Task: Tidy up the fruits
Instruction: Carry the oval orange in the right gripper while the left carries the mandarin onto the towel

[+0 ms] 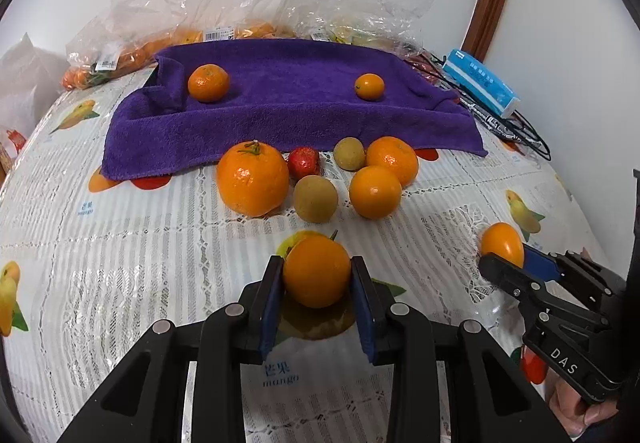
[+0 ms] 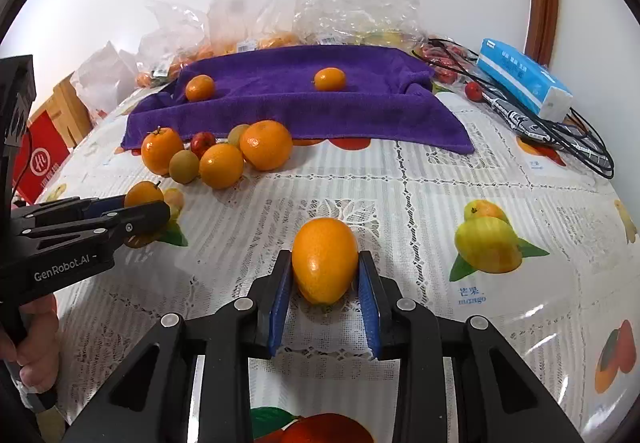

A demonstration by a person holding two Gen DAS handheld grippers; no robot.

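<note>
My left gripper (image 1: 317, 263) is shut on a small round orange (image 1: 316, 271) with a short stem, low over the fruit-print tablecloth (image 1: 120, 283). My right gripper (image 2: 325, 255) is shut on an oval orange fruit (image 2: 325, 261); it also shows at the right of the left wrist view, as right gripper (image 1: 500, 259). A purple towel (image 1: 288, 99) lies at the back with two small oranges (image 1: 208, 82) (image 1: 369, 86) on it. In front of the towel sits a cluster: a big orange (image 1: 253, 179), a red fruit (image 1: 304, 162), two brownish-green fruits (image 1: 315, 198) and two more oranges (image 1: 375, 192).
Crumpled clear plastic bags (image 1: 248, 3) holding more fruit stand behind the towel against the wall. A blue tissue pack (image 1: 480, 83) and black cables (image 1: 520, 139) lie at the back right. A red box (image 2: 40, 159) stands beyond the table's left edge. A hand (image 1: 572, 411) holds the right gripper.
</note>
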